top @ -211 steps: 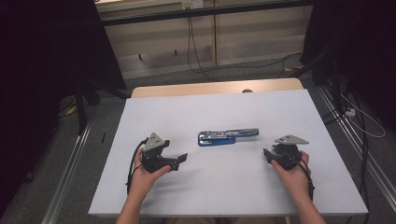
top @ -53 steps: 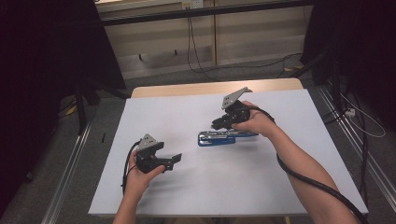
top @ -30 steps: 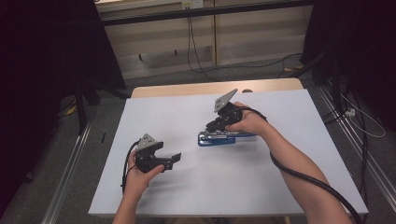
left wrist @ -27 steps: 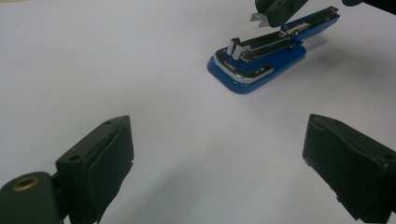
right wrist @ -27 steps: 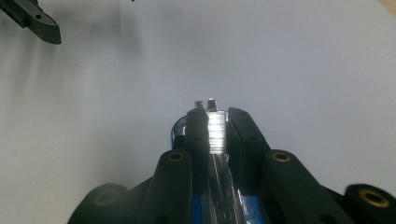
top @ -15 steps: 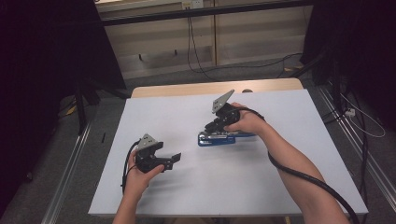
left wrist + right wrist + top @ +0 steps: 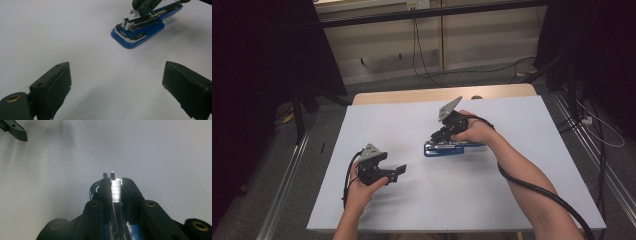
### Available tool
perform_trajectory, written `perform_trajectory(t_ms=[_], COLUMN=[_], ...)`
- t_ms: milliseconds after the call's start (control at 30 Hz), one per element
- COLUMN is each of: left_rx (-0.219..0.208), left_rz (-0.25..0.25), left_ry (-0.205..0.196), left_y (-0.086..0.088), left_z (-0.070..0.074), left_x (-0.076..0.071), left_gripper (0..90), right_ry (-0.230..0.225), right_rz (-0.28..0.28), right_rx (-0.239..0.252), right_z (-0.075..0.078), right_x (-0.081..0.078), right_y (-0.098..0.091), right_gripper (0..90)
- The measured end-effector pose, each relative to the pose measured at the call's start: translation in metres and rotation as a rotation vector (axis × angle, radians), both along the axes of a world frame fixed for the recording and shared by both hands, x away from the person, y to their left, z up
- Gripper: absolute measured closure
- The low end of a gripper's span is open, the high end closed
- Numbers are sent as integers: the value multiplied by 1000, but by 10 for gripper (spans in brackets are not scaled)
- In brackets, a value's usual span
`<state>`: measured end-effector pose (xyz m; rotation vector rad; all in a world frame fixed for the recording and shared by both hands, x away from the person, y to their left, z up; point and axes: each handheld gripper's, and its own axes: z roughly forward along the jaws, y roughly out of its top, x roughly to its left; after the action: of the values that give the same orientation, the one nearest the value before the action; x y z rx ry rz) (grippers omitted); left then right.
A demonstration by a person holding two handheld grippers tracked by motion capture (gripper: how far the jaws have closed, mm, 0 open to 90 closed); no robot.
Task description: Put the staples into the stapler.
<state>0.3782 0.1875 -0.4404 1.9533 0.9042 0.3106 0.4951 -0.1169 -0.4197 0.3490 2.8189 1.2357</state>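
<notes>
A blue stapler (image 7: pixel 451 149) with a chrome top lies near the middle of the white table (image 7: pixel 522 180). My right gripper (image 7: pixel 440 136) comes down on its left end, jaws shut on the chrome upper part (image 7: pixel 115 187). In the right gripper view the right gripper (image 7: pixel 115 185) has one black finger pressed against each side of the metal strip. My left gripper (image 7: pixel 399 171) rests on the table at the left, a hand's width from the stapler, open with nothing between its fingers. In the left gripper view the left gripper (image 7: pixel 116 73) faces the stapler (image 7: pixel 140 31), with the right gripper (image 7: pixel 146 5) on top of it.
The table's wooden far edge (image 7: pixel 412 95) shows beyond the white sheet. Black cables (image 7: pixel 532 187) trail from both grippers. Metal rails (image 7: pixel 287 175) run along the floor on both sides, with dark curtains behind.
Seven seconds ago the right gripper sat at the table's right side; it has since moved to the stapler and closed on its top. The left gripper has barely shifted.
</notes>
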Motion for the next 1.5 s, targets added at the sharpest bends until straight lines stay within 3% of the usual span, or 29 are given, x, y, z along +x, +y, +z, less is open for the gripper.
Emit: perform_trajectory(t_ms=[1000, 1500], left_rx=[12, 23], left_rz=[1, 3], left_ry=[5, 8], left_y=[0, 0], left_z=[-2, -3], left_x=[1, 1], left_gripper=[87, 87], right_ry=[-12, -11], right_rz=[79, 98], right_rx=[-30, -21], right_z=[-3, -8], right_x=[4, 7], right_y=[8, 9], right_gripper=[792, 792])
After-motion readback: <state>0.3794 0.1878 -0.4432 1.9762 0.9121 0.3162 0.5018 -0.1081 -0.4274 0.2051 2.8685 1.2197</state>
